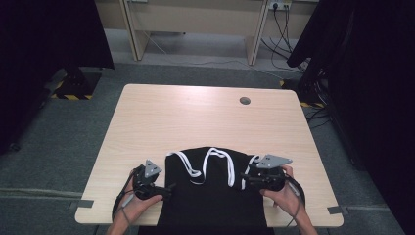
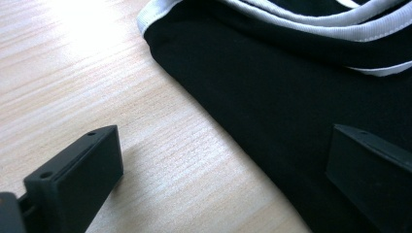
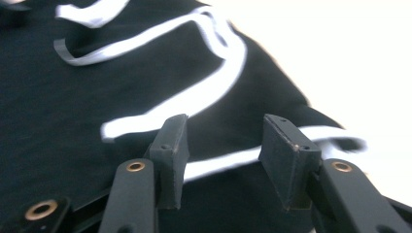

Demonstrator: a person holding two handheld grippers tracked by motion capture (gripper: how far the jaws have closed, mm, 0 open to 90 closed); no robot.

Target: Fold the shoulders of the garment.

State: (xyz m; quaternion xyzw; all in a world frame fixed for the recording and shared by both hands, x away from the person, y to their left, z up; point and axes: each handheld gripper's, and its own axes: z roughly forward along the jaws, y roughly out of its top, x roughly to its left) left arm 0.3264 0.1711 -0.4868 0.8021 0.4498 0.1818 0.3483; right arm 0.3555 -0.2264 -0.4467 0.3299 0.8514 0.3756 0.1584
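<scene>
A black garment (image 1: 210, 196) with white-trimmed straps (image 1: 215, 156) lies at the table's near edge and hangs over it. My left gripper (image 1: 166, 190) rests at the garment's left side. Its jaws stand wide open (image 2: 223, 170), one over bare wood and one over the black cloth (image 2: 272, 97), with the cloth's edge between them. My right gripper (image 1: 243, 180) sits at the garment's right side, open (image 3: 226, 145), hovering just above the black fabric (image 3: 58, 126) and a white strap (image 3: 194, 99). Nothing is pinched in either gripper.
The light wooden table (image 1: 195, 117) is bare beyond the garment, with a round cable hole (image 1: 244, 101) at the far right. Black curtains (image 1: 49, 34) flank both sides. A desk (image 1: 195, 19) and floor cables (image 1: 284, 39) lie behind.
</scene>
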